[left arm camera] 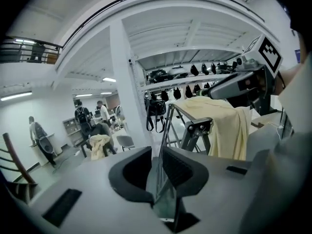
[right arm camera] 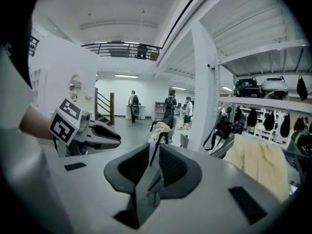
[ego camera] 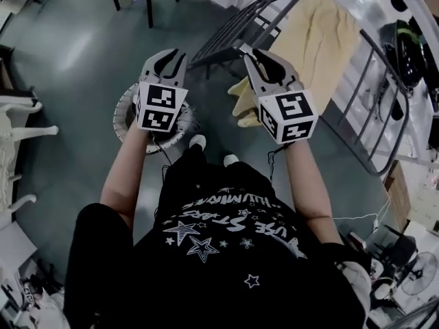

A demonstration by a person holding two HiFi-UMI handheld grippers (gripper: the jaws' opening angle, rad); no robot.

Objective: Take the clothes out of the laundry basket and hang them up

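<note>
Gripper L (ego camera: 171, 59) & gripper R (ego camera: 259, 55) are hovering empty, jaws slightly apart, nr pale-yellow cloth (ego camera: 312, 33) on grey metal rack (ego camera: 233, 26).

Head camera: mounted above the person, looking steeply down, with the drying rack (ego camera: 233, 26) just ahead at the upper frame and the left gripper (ego camera: 168, 64) and right gripper (ego camera: 264, 60) close under the lens. Gripper cameras: each sits just behind its own jaws and looks roughly level; the left faces the rack almost head-on at close range, while the right points past the rack's left side. All three views share the rack and its yellow cloth (ego camera: 312, 40), and each gripper view catches the other gripper.
</note>
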